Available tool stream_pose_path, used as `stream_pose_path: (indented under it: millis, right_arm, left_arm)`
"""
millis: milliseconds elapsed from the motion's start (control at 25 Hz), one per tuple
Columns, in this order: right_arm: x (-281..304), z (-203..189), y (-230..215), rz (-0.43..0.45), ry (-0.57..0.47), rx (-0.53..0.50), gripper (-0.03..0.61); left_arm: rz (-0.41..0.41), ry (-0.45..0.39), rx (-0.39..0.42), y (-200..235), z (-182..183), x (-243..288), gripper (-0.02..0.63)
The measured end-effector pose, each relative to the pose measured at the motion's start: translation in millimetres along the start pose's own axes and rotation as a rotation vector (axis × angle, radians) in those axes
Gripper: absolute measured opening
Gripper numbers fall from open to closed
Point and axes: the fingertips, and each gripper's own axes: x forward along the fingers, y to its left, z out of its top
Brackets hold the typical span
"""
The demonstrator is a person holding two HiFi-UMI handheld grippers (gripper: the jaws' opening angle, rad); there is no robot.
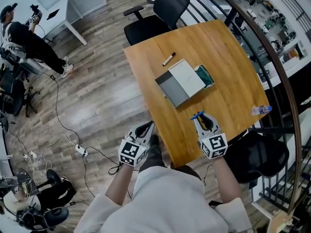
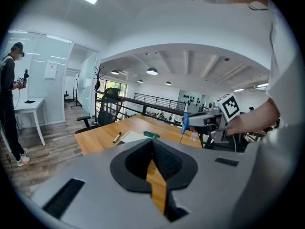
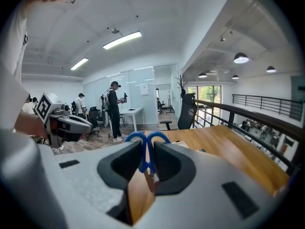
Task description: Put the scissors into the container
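A big wooden table [image 1: 218, 47] fills the middle of the head view. A black chair [image 1: 160, 11] stands at its far side, and another black chair [image 1: 262, 159] stands at the near right corner. Far off to the left, a person [image 1: 29, 42] in dark clothes stands by a small white table [image 1: 63, 13] on the wood floor.

The container [image 1: 172, 90] is a gray box. It sits in the middle of the wooden table. A white lid [image 1: 188, 76] lies partly over it, so the near-left part of the box is open. A green thing [image 1: 206, 75] lies just past the lid, touching it.

The left gripper [image 1: 147, 129] is off the table, over the floor by the near-left edge. Its two jaws are pressed together, and there is nothing between them.

The right gripper [image 1: 204, 120] is over the near part of the table. Its jaws are squeezed tight on the scissors [image 3: 145, 157]. The blue handle loops stick out past the tips of the jaws. The scissors are up in the air, not on the table. They are well apart from the container and are not in it.

A dark marker [image 1: 168, 58] lies on the table near the far-left side of the container, not touching it. A small clear bottle [image 1: 261, 110] lies at the right edge of the table.
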Motion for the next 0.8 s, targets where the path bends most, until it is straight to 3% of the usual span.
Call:
stream_pose_path:
  millis: [280,800]
  right_arm:
    - [62,-3,-16,-0.035,0.072,0.036,0.081]
    - [151,-48,-20,-0.037,0.200,0.067,0.081]
  left_arm:
    - [-0.057,0.055,-0.016,41,-3,35,-0.006]
    - [-0.150,0.131,-0.046,68,-40,78,-0.006]
